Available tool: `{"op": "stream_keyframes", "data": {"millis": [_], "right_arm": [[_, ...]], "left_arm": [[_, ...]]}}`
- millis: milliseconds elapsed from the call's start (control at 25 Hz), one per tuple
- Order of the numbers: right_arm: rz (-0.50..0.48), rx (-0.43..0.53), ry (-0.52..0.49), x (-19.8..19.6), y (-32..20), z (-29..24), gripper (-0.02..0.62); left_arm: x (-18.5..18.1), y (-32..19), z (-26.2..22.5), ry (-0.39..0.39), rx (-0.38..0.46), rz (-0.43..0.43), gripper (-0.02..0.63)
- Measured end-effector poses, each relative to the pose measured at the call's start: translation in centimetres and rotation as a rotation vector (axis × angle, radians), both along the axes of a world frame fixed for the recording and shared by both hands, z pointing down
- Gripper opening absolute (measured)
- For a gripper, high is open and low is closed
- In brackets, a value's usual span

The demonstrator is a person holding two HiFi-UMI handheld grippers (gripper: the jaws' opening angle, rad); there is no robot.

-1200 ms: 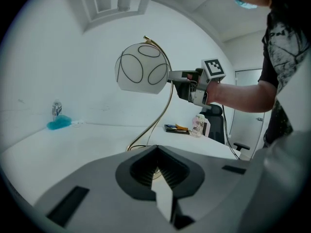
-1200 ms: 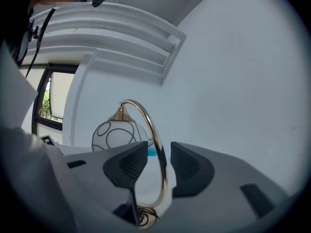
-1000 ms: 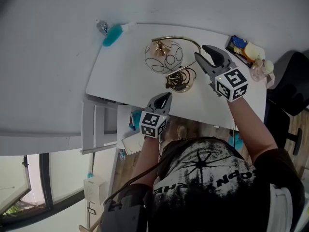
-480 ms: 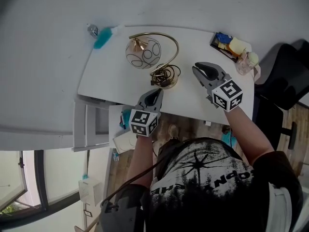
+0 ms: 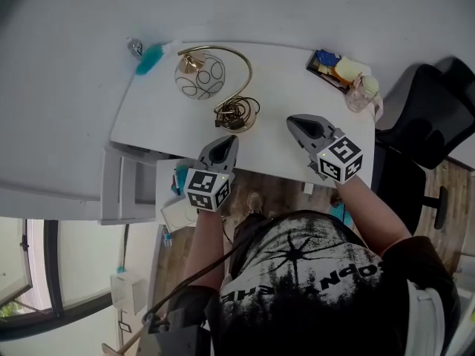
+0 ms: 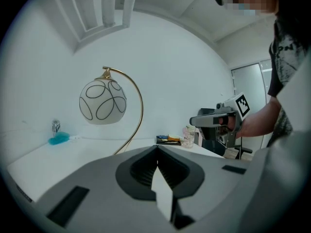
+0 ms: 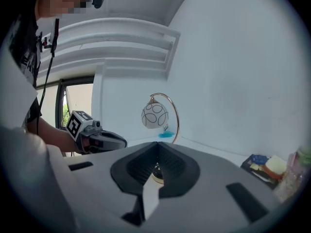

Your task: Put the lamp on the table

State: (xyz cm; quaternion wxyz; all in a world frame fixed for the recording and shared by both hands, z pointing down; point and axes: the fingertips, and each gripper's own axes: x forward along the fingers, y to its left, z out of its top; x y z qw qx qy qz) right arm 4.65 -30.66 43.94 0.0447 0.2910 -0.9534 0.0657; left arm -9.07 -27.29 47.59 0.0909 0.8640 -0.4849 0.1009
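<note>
The lamp stands upright on the white table (image 5: 278, 150): a white globe shade (image 5: 199, 76) with black line loops hangs from a curved brass arm (image 5: 239, 58) above a round brass base (image 5: 236, 114) wrapped in cord. Its shade (image 6: 102, 102) fills the left gripper view and also shows in the right gripper view as a small globe (image 7: 154, 115). My left gripper (image 5: 223, 147) is shut and empty near the table's front edge, just in front of the base. My right gripper (image 5: 297, 124) is shut and empty to the right of the base, clear of the lamp.
A teal brush (image 5: 151, 56) lies at the table's far left corner. A small tray of colourful items (image 5: 332, 65) and a clear cup (image 5: 361, 95) sit at the far right. A black chair (image 5: 427, 110) stands right of the table, and a white shelf unit (image 5: 126, 195) below its left edge.
My right gripper has let go of the lamp, closed its jaws and drawn back toward the table's front. The left gripper stayed shut. The lamp now stands free on the table.
</note>
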Motion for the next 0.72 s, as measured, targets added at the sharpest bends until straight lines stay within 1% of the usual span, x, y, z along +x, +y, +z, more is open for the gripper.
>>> {"op": "stream_keyframes", "data": {"millis": [120, 360, 560, 720], "right_arm": [[-0.019, -0.008, -0.009, 0.3, 1.1, 0.3, 0.018], [-0.045, -0.006, -0.028, 0.5, 2.5, 0.4, 0.018], [-0.091, -0.010, -0.021, -0.1, 3.8, 0.9, 0.018], [-0.117, -0.025, -0.019, -0.7, 4.6, 1.4, 0.018]], "left_arm": [[0.6, 0.9, -0.1, 0.005, -0.004, -0.001, 0.015], [1.2, 2.3, 0.4, -0.014, -0.019, -0.004, 0.015], [1.3, 2.5, 0.1, -0.023, -0.016, -0.008, 0.015], [1.7, 3.0, 0.5, -0.015, -0.028, 0.003, 0.015]]}}
